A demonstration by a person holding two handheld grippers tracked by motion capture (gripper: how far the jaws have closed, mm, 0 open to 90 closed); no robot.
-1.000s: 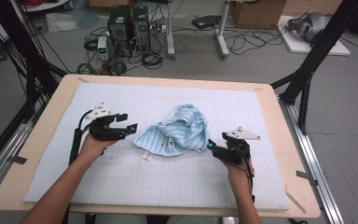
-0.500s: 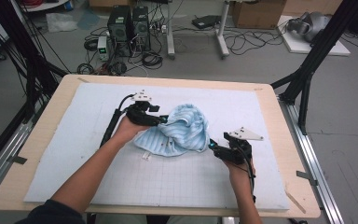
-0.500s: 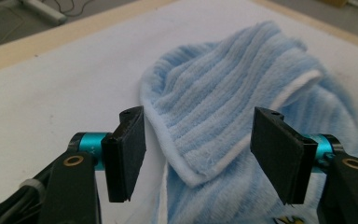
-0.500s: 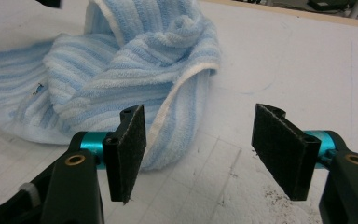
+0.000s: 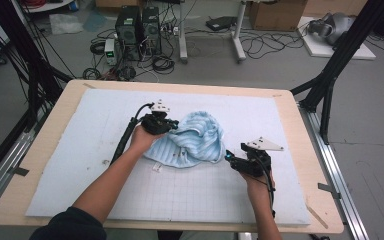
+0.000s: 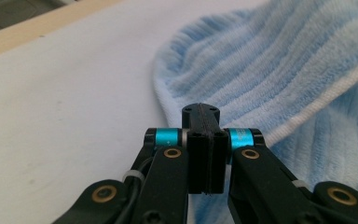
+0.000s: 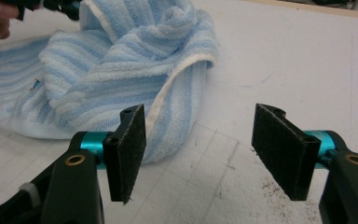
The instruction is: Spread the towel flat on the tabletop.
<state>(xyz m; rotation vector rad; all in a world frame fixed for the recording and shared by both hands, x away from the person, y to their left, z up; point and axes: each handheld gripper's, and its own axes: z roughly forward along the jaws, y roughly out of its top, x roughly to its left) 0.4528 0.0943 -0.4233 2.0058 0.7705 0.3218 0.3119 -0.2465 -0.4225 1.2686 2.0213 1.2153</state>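
Two grippers flank your towel point(image 5: 192, 142). Your left gripper point(image 5: 167, 122), at its ten o'clock edge, has just closed, fingers together on nothing. Your right gripper point(image 5: 228, 158), at four o'clock, keeps its fingers apart.

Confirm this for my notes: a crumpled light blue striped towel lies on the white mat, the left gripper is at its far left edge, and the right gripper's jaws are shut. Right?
Not quite. The right gripper has its jaws open, with nothing between the pads, as the right gripper view shows. The rest holds: the towel lies crumpled on the white mat, with the left gripper at its far left edge.
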